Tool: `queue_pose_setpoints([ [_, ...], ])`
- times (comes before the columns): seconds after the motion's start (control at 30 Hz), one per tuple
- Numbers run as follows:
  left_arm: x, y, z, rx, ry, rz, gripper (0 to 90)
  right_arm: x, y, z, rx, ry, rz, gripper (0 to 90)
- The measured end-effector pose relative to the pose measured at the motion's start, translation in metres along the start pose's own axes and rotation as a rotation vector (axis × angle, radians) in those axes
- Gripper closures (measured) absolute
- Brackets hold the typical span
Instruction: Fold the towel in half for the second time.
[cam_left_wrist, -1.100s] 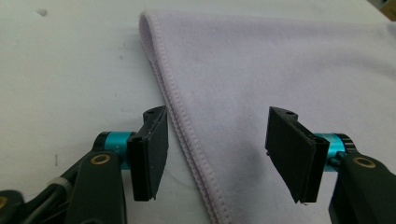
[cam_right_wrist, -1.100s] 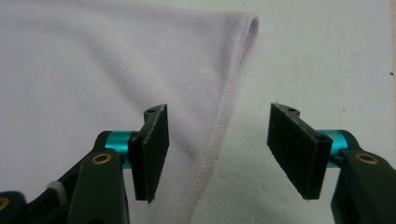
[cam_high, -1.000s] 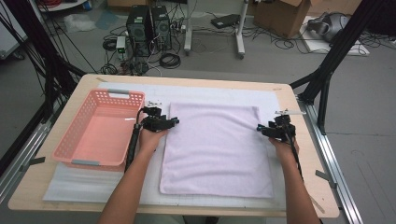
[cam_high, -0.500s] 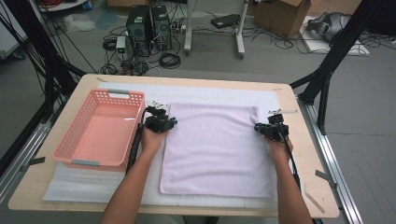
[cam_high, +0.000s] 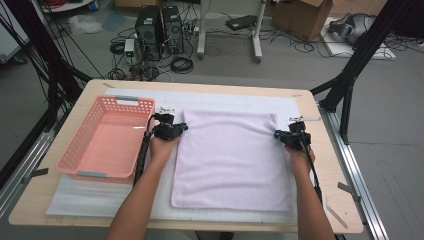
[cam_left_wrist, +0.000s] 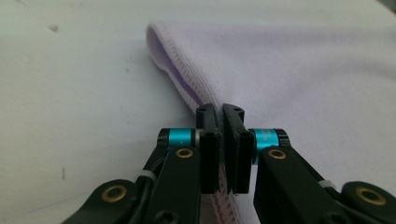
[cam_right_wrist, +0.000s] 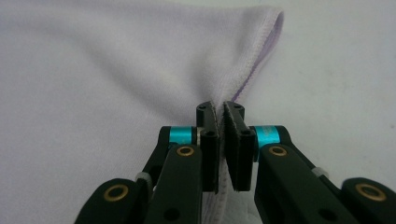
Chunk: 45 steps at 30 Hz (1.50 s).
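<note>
Black two-jaw tool (cam_left_wrist: 222, 114), cyan collars, brass screws, white zip ties, trailing black cable

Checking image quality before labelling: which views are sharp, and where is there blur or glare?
High view: evenly lit, soft overall, a small glint inside the pink basket. Left gripper view: left tongs sharp, towel blurs farther off. Right gripper view: right tongs sharp, far cloth blurred.

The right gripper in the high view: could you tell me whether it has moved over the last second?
Yes. The right gripper has moved inward, away from the table's right edge, and now grips the towel at its right hem.
</note>
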<state>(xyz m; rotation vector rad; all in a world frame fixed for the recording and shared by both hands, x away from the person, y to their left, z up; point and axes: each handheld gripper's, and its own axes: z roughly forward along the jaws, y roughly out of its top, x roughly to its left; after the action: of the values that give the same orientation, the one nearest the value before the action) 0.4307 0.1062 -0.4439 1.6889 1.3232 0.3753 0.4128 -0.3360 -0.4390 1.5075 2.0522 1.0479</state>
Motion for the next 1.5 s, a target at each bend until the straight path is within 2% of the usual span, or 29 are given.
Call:
queue_pose_setpoints([
  [0.1,-0.002,0.004,-0.007,-0.028,-0.020,-0.013,85.2,0.002,0.001,-0.005,-0.018,0.007,-0.004,85.2],
  [0.33,-0.009,0.008,-0.024,-0.022,-0.054,0.000,85.2,0.005,-0.002,-0.029,-0.053,0.038,-0.016,85.1],
  [0.4,-0.011,0.008,-0.029,-0.017,-0.061,0.008,85.2,0.006,-0.004,-0.037,-0.062,0.052,-0.018,85.1],
  [0.47,-0.014,0.008,-0.034,-0.010,-0.058,0.036,85.1,0.007,-0.006,-0.044,-0.063,0.060,-0.029,85.1],
  [0.57,-0.017,0.006,-0.043,-0.007,-0.069,0.045,85.1,0.009,-0.010,-0.052,-0.068,0.072,-0.030,85.0],
  [0.73,-0.022,-0.004,-0.059,0.005,-0.086,0.069,85.1,0.014,-0.022,-0.064,-0.076,0.094,-0.046,85.0],
  [0.8,-0.024,-0.010,-0.066,-0.006,-0.102,0.072,85.1,0.016,-0.028,-0.069,-0.076,0.101,-0.052,85.0],
  [0.9,-0.029,-0.020,-0.075,0.003,-0.112,0.116,85.1,0.018,-0.036,-0.075,-0.077,0.113,-0.056,85.0],
  [0.97,-0.031,-0.029,-0.081,0.005,-0.127,0.123,85.0,0.019,-0.042,-0.079,-0.073,0.117,-0.066,85.0],
  [1.13,-0.031,-0.044,-0.088,0.031,-0.133,0.145,84.8,0.022,-0.055,-0.085,-0.055,0.128,-0.066,84.9],
  [1.3,-0.027,-0.054,-0.089,0.070,-0.148,0.148,83.3,0.027,-0.062,-0.087,-0.022,0.116,-0.099,83.4],
  [1.33,-0.026,-0.054,-0.088,0.072,-0.143,0.144,80.9,0.027,-0.062,-0.087,-0.025,0.113,-0.096,80.2],
  [1.43,-0.024,-0.048,-0.083,0.078,-0.124,0.115,54.3,0.026,-0.057,-0.088,-0.046,0.105,-0.052,67.1],
  [1.5,-0.023,-0.041,-0.081,0.056,-0.106,0.120,47.8,0.025,-0.052,-0.088,-0.068,0.087,-0.031,61.3],
])
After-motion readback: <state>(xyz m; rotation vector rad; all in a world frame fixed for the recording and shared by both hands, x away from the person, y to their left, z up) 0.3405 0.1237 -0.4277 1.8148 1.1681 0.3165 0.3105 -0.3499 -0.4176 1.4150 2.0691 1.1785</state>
